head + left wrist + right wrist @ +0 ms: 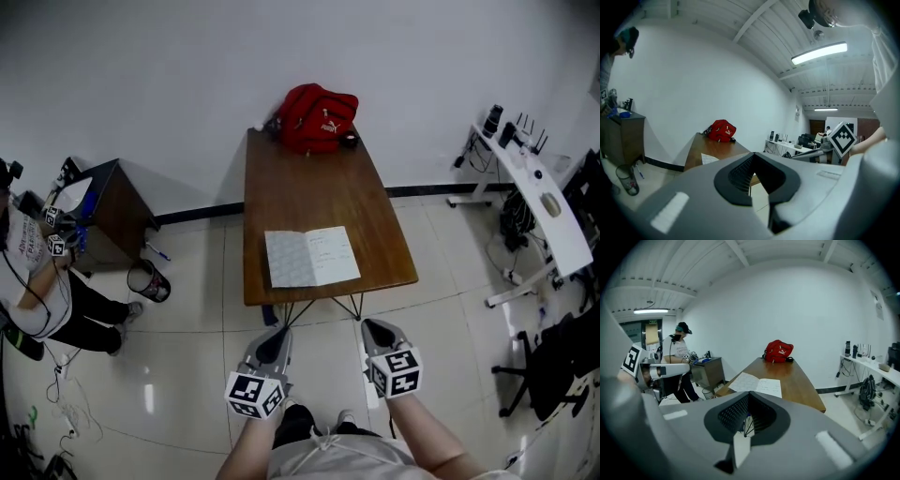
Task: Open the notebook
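The notebook point(311, 256) lies open and flat on the near end of the brown table point(309, 178), with white gridded pages facing up. It also shows in the right gripper view as the notebook point(757, 384), and as a sliver of page point(708, 159) in the left gripper view. Both grippers hang off the table, over the floor in front of its near edge and close to my body. My left gripper point(275, 339) point(753, 155) is shut and holds nothing. My right gripper point(377, 330) point(749, 394) is shut too, also with nothing in it.
A red bag point(317, 117) sits at the table's far end by the wall. At the left are a dark cabinet point(103, 202), a small bin point(148, 279) and a seated person point(37, 272). A white desk point(539, 187) and an office chair point(553, 366) stand at the right.
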`<act>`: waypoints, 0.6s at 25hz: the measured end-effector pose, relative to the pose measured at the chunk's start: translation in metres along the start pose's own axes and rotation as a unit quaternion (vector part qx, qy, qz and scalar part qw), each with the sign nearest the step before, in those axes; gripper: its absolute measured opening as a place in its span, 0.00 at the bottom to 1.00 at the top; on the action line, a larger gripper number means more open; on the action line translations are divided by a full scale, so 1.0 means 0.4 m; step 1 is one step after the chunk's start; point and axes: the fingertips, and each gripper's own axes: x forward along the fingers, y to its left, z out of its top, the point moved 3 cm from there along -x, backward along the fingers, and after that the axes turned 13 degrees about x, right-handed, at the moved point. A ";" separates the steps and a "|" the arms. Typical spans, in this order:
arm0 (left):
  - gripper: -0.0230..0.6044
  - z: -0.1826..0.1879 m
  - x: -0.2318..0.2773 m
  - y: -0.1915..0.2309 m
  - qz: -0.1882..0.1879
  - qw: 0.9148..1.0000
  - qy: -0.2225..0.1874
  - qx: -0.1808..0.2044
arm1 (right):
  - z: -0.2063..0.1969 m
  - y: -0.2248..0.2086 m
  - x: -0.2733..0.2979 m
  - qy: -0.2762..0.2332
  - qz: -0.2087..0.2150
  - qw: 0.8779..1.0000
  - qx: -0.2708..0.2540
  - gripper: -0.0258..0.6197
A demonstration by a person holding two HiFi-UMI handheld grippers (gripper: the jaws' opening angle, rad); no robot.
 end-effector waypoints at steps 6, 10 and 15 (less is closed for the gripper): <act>0.04 0.021 -0.055 -0.138 0.042 0.999 -0.013 0.013 | -0.002 -0.002 -0.110 -0.021 0.058 0.998 -0.034 0.05; 0.04 0.037 -0.092 -0.213 0.059 0.998 -0.020 0.031 | -0.010 0.000 -0.180 -0.038 0.086 0.995 -0.042 0.05; 0.04 0.072 -0.113 -0.244 0.062 0.996 -0.044 0.038 | -0.017 0.018 -0.213 -0.046 0.104 0.992 -0.047 0.05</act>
